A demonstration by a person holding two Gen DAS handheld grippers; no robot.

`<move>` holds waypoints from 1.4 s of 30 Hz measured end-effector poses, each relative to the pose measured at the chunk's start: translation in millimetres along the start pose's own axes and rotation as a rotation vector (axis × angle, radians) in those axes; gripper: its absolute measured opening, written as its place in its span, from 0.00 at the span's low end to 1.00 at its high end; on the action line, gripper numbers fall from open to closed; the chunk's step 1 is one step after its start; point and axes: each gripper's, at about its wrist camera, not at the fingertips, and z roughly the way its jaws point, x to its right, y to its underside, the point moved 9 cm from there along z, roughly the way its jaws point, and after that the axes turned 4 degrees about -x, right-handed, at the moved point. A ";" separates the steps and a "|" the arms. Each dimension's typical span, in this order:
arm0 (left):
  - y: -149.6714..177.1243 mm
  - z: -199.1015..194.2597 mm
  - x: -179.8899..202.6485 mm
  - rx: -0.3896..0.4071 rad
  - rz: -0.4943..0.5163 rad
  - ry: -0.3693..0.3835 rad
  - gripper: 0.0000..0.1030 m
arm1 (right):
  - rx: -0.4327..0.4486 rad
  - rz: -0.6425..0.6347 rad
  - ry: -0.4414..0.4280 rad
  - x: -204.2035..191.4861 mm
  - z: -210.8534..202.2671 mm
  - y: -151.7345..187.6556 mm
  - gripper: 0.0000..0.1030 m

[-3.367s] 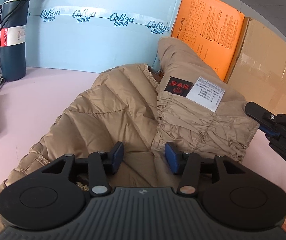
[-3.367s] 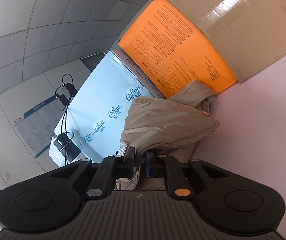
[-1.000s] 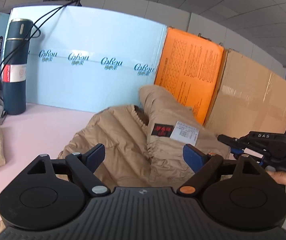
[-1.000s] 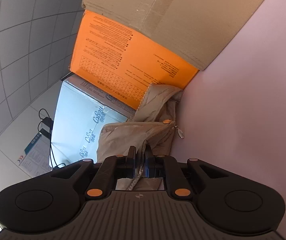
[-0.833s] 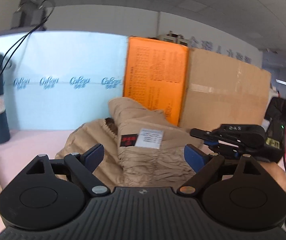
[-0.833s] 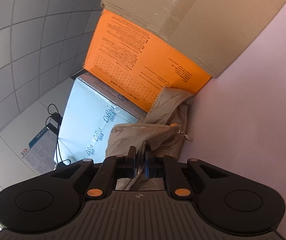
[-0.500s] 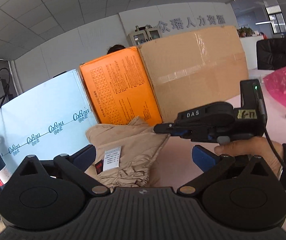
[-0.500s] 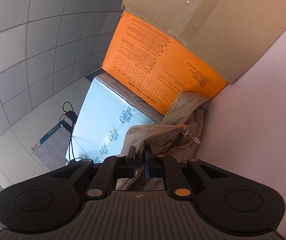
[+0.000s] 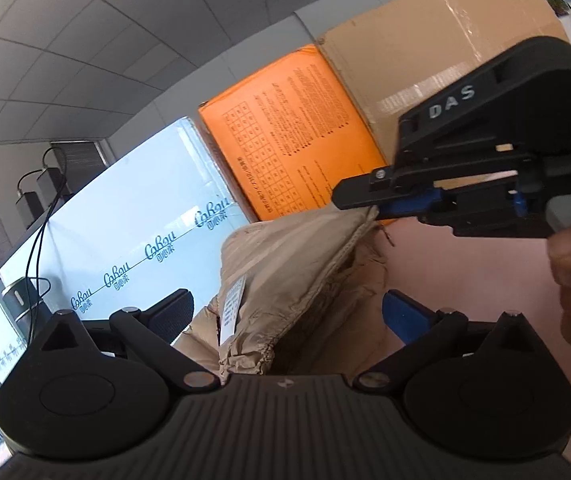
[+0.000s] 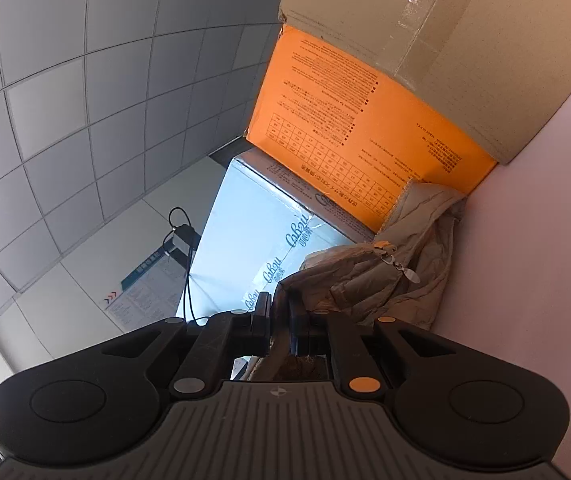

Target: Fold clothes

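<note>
The right gripper (image 10: 280, 322) is pinching the crumpled beige quilted down jacket (image 9: 285, 264) by its edge, lifting it for folding, while the left gripper (image 9: 287, 312), jaws spread and closing, is reaching beneath empty.

Orange box (image 9: 297, 136) between blue box (image 9: 133, 216) and cardboard box (image 9: 425, 56).

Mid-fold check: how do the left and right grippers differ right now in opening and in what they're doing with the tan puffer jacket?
The left gripper is spread wide, its jaws closing, pads clear of the tan puffer jacket. The right gripper is shut, pinching a jacket edge. The right one lifts that edge off the pink table; the left only hovers beside the jacket. Both are black, hand-held, with two fingers.
</note>
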 end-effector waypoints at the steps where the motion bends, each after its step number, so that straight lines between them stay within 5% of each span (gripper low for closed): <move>1: 2.0 4.5 -5.4 -0.004 -0.034 0.003 0.61 | -0.003 0.001 -0.007 -0.8 0.4 0.4 0.10; 3: 5.8 13.1 -16.2 -0.014 -0.104 0.012 0.28 | -0.010 0.003 -0.015 -1.3 0.8 1.3 0.11; 4: 6.6 15.3 -22.0 -0.021 -0.142 0.027 0.22 | -0.013 0.004 -0.018 -1.3 1.0 1.8 0.11; 9: 7.1 14.6 -43.7 0.008 -0.264 0.082 0.16 | -0.031 0.008 -0.031 -1.4 1.8 4.3 0.13; 11: 6.1 13.5 -48.1 0.017 -0.282 0.101 0.16 | -0.038 0.010 -0.036 -1.4 2.1 5.2 0.25; 13: 5.6 11.9 -49.6 0.021 -0.286 0.119 0.16 | -0.021 0.040 -0.055 0.6 -0.6 3.3 0.54; 18: 1.7 -0.4 -46.8 0.050 -0.284 0.186 0.16 | 0.048 0.159 -0.126 9.2 -10.7 -5.1 0.76; 27: 1.9 -5.6 -36.8 0.063 -0.228 0.211 0.18 | 0.082 0.286 -0.155 25.7 -19.9 -16.6 0.80; 30: 1.3 -4.8 -35.5 0.066 -0.218 0.208 0.18 | 0.034 0.232 -0.092 24.7 -15.0 -13.9 0.73; 32: 1.1 -3.6 -34.9 0.065 -0.210 0.204 0.18 | 0.002 0.182 -0.038 23.8 -11.4 -9.4 0.47; 33: 1.1 -3.1 -34.9 0.064 -0.208 0.202 0.18 | -0.012 0.156 -0.002 24.2 -9.7 -7.2 0.15; 34: 1.2 -2.8 -35.2 0.063 -0.209 0.200 0.18 | -0.021 0.135 0.025 24.3 -8.8 -5.6 0.06; 42: -1.7 -8.0 -35.9 0.080 -0.227 0.222 0.19 | -0.010 0.029 0.117 14.7 -14.8 0.7 0.06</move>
